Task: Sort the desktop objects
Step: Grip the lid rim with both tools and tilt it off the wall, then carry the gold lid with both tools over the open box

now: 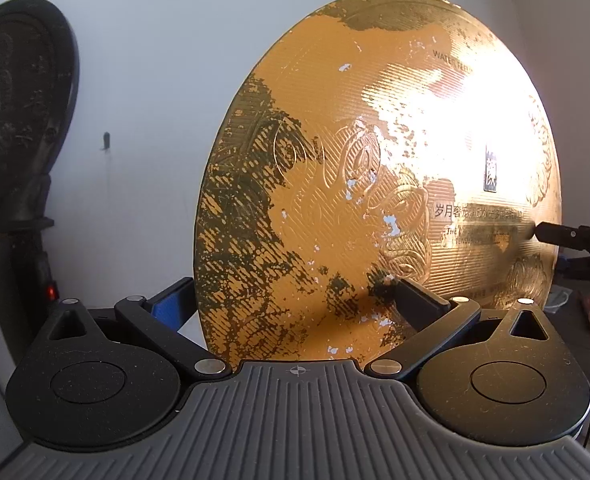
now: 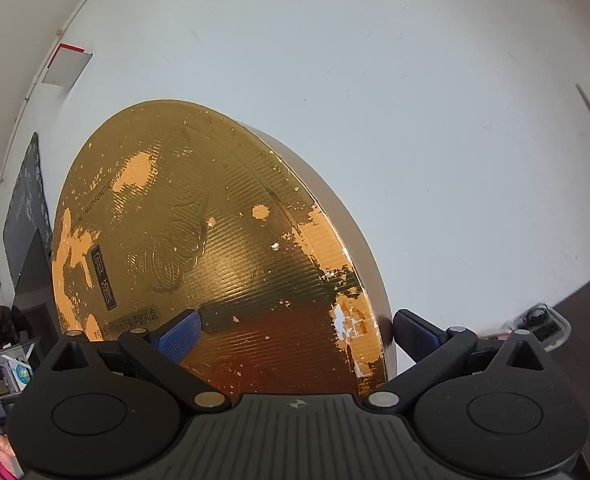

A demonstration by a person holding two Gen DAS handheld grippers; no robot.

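Both grippers bite the rim of one round gold box, which is lifted on edge in front of the white wall [image 2: 375, 80]. To the left of the box [image 1: 355, 184] hangs a dark oval object [image 1: 19, 112] against that wall. Next comes the left gripper [image 1: 295, 300], its fingers pressed onto the box's lower rim, one blue pad [image 1: 173, 306] behind the rim and one black finger across the worn gold face. At the box's right edge the right gripper [image 2: 295, 332] pinches the rim between blue pads [image 2: 177, 336], face and side wall both caught. Judged from this, the box is mid-carry. Next it must travel level and together to its sorting place; uneven motion could twist the rim free.
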